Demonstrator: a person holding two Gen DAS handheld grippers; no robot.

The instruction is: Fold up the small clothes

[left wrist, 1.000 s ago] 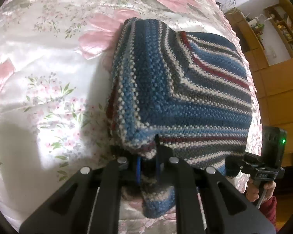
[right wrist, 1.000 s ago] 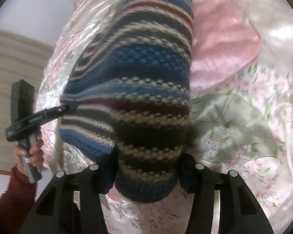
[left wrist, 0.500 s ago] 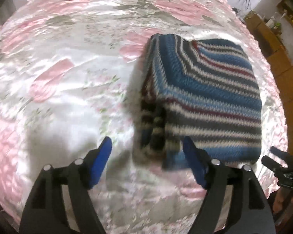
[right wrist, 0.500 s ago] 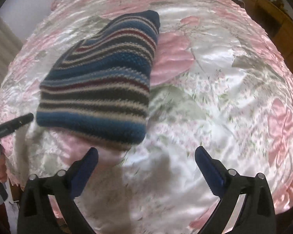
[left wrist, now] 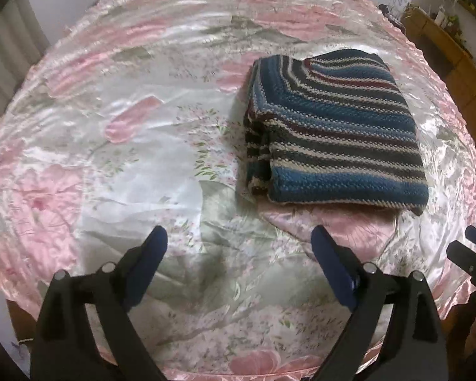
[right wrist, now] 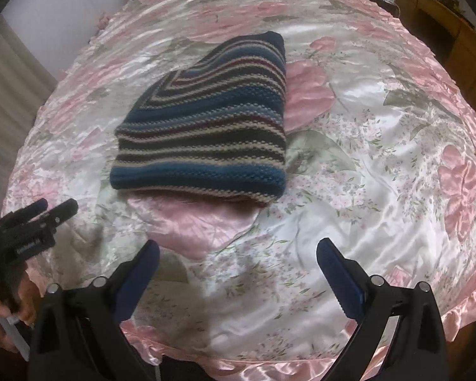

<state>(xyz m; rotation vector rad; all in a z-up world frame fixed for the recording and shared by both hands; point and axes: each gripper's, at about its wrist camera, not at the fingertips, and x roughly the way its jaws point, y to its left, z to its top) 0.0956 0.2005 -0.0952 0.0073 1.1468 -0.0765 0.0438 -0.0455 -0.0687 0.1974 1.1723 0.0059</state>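
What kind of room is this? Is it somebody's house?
Probably a home. A round table wears a shiny pink floral satin cloth, a folded blue striped knitted garment lies on it, and wooden shelves with small items stand against the wall behind.

Each camera rides on a hand-held gripper and looks forward and down along its spread fingers at the satin cloth (left wrist: pixel 142 158). The left wrist view sits left of the folded striped knit (left wrist: pixel 333 133) — the right wrist view sits right of it (right wrist: pixel 206 127). Both share the knit, and each catches the other gripper at its edge.
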